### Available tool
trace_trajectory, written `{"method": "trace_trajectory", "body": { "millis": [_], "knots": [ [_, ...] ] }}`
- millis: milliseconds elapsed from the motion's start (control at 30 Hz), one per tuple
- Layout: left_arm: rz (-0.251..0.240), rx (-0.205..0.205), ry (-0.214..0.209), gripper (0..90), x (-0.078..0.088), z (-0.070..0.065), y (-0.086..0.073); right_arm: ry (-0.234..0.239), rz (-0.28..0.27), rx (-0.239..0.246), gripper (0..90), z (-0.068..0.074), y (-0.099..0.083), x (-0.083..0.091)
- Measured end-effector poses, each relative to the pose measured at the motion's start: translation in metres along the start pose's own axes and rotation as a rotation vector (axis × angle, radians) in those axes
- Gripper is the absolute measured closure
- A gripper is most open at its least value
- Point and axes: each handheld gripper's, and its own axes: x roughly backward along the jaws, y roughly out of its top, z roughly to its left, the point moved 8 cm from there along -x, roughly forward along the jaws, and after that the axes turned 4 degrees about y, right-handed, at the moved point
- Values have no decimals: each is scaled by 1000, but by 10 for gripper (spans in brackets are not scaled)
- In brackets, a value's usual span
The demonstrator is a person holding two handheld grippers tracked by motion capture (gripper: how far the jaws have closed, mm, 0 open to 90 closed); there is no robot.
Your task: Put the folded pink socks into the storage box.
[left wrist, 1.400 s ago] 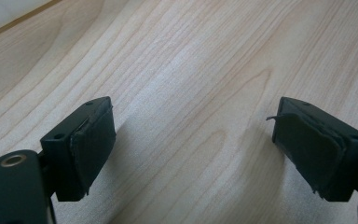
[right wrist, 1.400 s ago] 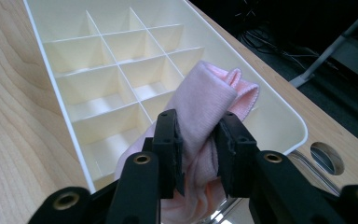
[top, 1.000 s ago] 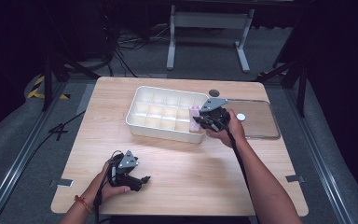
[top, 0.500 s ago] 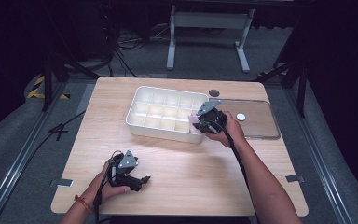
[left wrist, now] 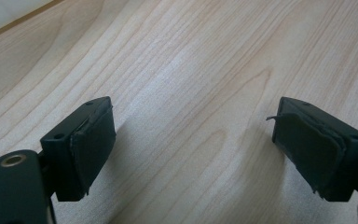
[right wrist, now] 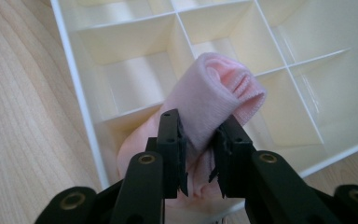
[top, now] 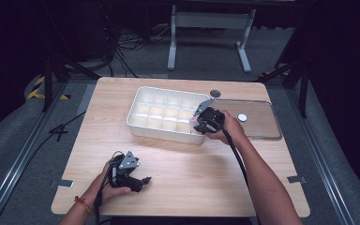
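Observation:
A rolled pink cloth [right wrist: 214,100] is pinched between the jaws of my right gripper [right wrist: 198,126], which have just been closing on it. It hangs over the near right corner compartments of a white divided tray [right wrist: 72,65]. In the high view the right gripper [top: 199,124] sits at the tray's [top: 159,133] near right corner, with the pink cloth [top: 195,123] just showing at its tip. My left gripper [top: 143,180] lies at the front left of the table, its jaws apart. Between its fingers [left wrist: 193,140] there is only bare wood.
A clear flat lid [top: 262,126] lies right of the tray with a small white disc [top: 242,117] on it. A dark round spot [top: 215,93] sits behind the tray's far right corner. The tray's other compartments look empty.
My right gripper has shifted slightly left and toward the tray's near right corner, still holding the cloth. The left gripper has stayed where it was.

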Motion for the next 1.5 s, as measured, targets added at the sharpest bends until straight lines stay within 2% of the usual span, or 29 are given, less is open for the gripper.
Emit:
{"method": "trace_trajectory", "body": {
  "millis": [267,467,567,967,1067,1333,1500],
  "knots": [
    [0,0,0,133,0,0,0,17,72,19,749,1,0,-6],
    [3,-4,0,133,0,0,0,63,141,-13,758,0,-2,-10],
    [3,-3,0,133,0,0,0,77,171,-9,760,-1,-2,-12],
    [2,-4,0,133,0,0,0,108,251,-4,768,-3,-5,-20],
    [1,-5,-1,133,0,0,0,113,262,11,769,-5,-4,-22],
    [1,-5,-1,133,0,0,0,147,271,-17,771,-7,-4,-25],
    [1,-5,-1,133,0,0,0,151,281,-24,773,-8,-6,-29]
  ]
}}
